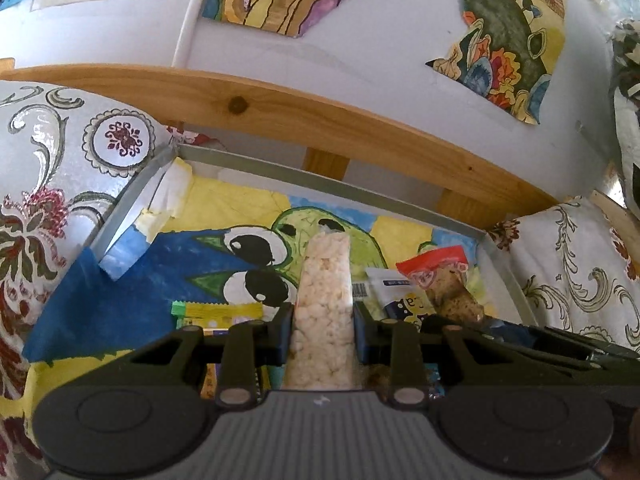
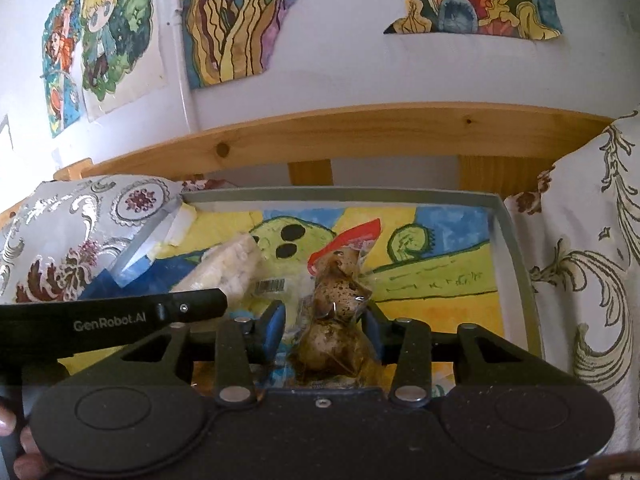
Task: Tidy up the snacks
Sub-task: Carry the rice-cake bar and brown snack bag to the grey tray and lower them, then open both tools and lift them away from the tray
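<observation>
In the grey tray [image 1: 505,265], rice-cake pack [image 1: 325,300] between left jaws

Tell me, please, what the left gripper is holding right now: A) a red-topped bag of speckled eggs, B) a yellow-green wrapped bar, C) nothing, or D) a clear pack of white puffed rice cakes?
D: in the left wrist view, the left gripper is closed on the clear pack of white puffed rice cakes, which sticks out forward between its fingers.
</observation>
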